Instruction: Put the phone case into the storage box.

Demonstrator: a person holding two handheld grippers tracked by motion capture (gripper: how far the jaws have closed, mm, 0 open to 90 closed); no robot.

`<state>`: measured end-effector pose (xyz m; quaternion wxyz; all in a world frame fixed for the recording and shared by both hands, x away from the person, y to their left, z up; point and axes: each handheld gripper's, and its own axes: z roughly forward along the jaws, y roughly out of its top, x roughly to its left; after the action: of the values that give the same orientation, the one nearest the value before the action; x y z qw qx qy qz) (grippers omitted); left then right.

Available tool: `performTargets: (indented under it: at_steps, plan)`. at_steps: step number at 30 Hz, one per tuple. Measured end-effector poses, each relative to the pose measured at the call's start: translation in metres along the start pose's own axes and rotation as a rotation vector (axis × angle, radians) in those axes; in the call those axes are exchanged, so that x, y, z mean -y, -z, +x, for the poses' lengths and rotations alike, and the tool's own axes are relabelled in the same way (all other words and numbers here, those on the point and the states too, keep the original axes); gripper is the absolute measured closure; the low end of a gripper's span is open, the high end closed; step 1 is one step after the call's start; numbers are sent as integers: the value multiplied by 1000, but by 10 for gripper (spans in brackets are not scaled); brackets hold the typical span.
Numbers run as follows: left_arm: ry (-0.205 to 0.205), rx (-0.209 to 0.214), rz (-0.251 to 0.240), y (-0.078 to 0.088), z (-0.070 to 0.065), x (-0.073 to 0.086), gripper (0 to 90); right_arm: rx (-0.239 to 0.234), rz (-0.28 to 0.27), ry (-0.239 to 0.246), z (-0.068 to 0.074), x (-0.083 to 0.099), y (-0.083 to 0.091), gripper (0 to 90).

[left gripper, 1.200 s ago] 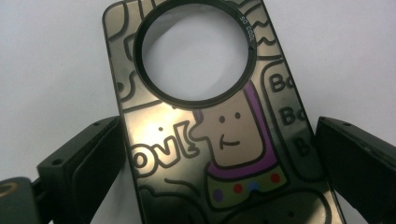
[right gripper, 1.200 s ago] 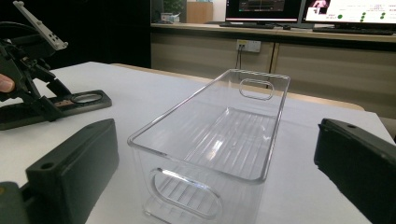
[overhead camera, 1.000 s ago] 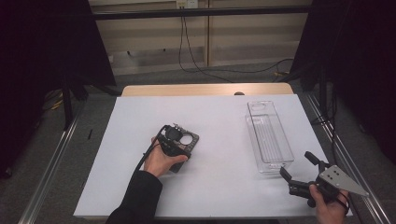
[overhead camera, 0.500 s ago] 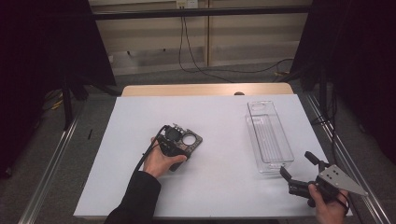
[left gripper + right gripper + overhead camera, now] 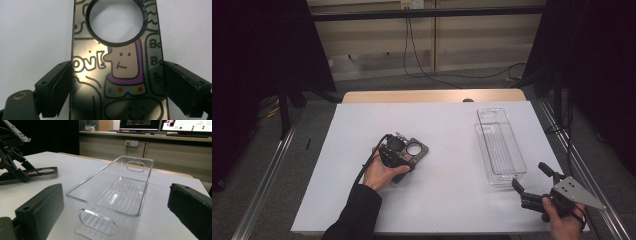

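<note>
Not much has moved since a second ago: the left gripper (image 5: 404, 152) has nudged the phone case (image 5: 117, 62) a touch rightward on the white table (image 5: 442, 130), everything else stayed put. The case is flat mid-table, clamped across its width, long axis running away from the hand, ring hole at the far end. Doodle art, lettering like "ov!" and "Bo". The right gripper (image 5: 534, 182) hangs open just before the clear bin (image 5: 499, 145), which runs lengthwise away.
</note>
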<state>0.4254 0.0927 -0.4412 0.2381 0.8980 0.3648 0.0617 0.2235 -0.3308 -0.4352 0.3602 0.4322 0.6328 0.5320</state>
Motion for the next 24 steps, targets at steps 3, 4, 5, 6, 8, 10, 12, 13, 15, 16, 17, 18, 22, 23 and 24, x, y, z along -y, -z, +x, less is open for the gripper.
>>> performTargets:
  at_steps: [3,4,5,6,8,10,12,13,15,16,17,18,22,23,24]
  plan:
    - [-2,15,-12,2,2,1,125,-2,1,1,0,0,0,0]
    - [2,16,-23,3,2,1,125,-2,2,0,0,0,0,0]
    - [0,15,-46,5,2,1,125,-1,4,4,0,0,0,0]
    - [0,15,-46,5,2,1,125,-1,4,4,0,0,0,0]
    - [-2,17,-75,9,2,0,124,-2,3,4,0,0,0,0]
    - [-3,9,-105,14,1,0,125,-2,3,3,0,0,0,0]
    - [-30,-3,-134,19,1,1,124,-3,2,1,0,0,0,0]
    - [-30,-3,-134,19,1,1,125,-3,2,1,0,0,0,0]
    - [-42,-9,-159,23,1,2,124,-4,2,2,0,0,0,0]
    - [-46,-5,-171,24,0,2,124,-4,2,1,0,0,0,0]
    - [-43,-9,-190,27,0,3,124,-4,1,3,0,0,0,0]
    - [-46,-11,-201,28,1,4,124,-4,2,1,0,0,0,0]
    - [-64,-17,-264,35,1,9,124,-5,1,2,0,0,0,0]
    - [-62,-19,-280,37,1,11,124,-6,2,3,0,0,0,0]
    - [-61,-22,-289,39,2,12,124,-6,2,2,1,0,0,0]
